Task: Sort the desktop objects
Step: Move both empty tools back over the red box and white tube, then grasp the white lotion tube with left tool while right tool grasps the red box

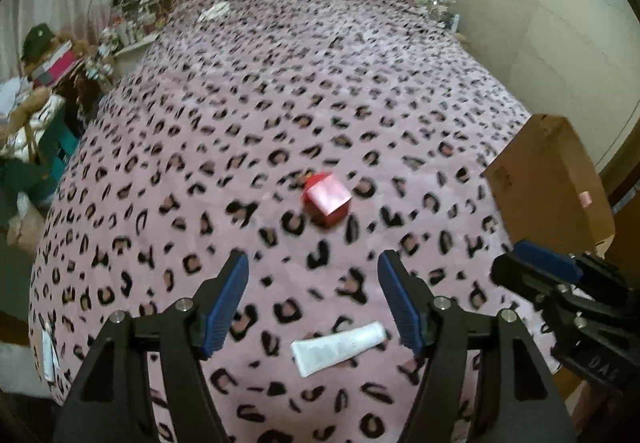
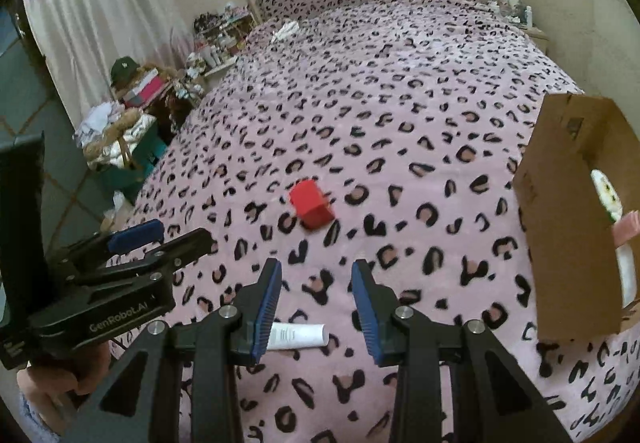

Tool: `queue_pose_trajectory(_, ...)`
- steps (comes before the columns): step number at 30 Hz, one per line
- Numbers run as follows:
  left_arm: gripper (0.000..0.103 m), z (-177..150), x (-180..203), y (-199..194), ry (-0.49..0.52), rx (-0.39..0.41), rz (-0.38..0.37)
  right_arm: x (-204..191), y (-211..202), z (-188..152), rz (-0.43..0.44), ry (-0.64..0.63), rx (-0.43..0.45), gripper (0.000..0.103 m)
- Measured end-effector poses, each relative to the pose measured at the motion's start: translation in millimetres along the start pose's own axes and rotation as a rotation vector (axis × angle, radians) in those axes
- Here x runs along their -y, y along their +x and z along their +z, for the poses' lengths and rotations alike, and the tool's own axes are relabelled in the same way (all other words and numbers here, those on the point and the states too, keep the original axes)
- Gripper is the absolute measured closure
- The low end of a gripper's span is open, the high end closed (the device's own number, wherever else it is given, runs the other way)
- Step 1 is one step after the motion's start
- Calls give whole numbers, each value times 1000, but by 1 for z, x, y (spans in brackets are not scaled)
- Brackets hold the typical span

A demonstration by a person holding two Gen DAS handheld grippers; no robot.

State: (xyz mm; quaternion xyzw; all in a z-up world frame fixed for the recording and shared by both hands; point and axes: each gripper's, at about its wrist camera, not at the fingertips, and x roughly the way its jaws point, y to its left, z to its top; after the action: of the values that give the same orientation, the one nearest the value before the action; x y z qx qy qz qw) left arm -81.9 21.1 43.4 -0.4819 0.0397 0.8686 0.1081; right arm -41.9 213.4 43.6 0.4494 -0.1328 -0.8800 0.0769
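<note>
White tube (image 1: 339, 348): soft squeeze tube, smooth plastic, lying flat on the bed (image 1: 320, 91) near its foot edge. Long axis runs across the left wrist view, the flat crimped end low on the left, the narrower cap end slightly higher on the right. In the right wrist view part of it is hidden behind the blue pad of a finger; its small print is unreadable.

Red box (image 1: 327, 198): small cube-like carton, glossy red sides, paler pink top face, one corner turned toward the cameras. Sits farther up the bed than the tube, well apart from it. Edges blurred.

Cardboard box (image 2: 572, 211): brown, plain, open, at the right edge of the bed. Pale and pink things show inside, too cut off to identify.

Bed cover: plush pink fabric with black leopard spots; two matching pillows at the head.

Left gripper (image 1: 313, 299): black frame, ribbed blue pads, spread wide, nothing between them; the tube lies below the gap.

Right gripper (image 2: 316, 297): same build, jaws narrower yet parted, empty.

Clutter beside the bed: indistinct.
</note>
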Motion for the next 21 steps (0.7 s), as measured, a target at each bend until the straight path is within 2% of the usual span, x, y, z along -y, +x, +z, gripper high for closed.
queue_pose_trajectory(5, 34, -27, -26, 22, -38, -55, 0, -9, 21, -16, -74, -47, -41, 66)
queue_pose_trajectory(7, 34, -38, -31, 31, -34, -68, 5, -10, 28, -25, -92, -61, -56, 54)
queue_pose_trajectory(10, 34, -54, -33, 47, -12, -99, -13, -6, 36, -34, -119, -53, -64, 47)
queue_pose_trajectory(15, 33, -79, -29, 75, 41, -155, -67, 11, 59, -42, -196, 22, -173, 47)
queue_pose_trajectory(21, 30, -101, -7, 105, 144, -206, -102, 22, 71, -45, -142, 55, -139, 47)
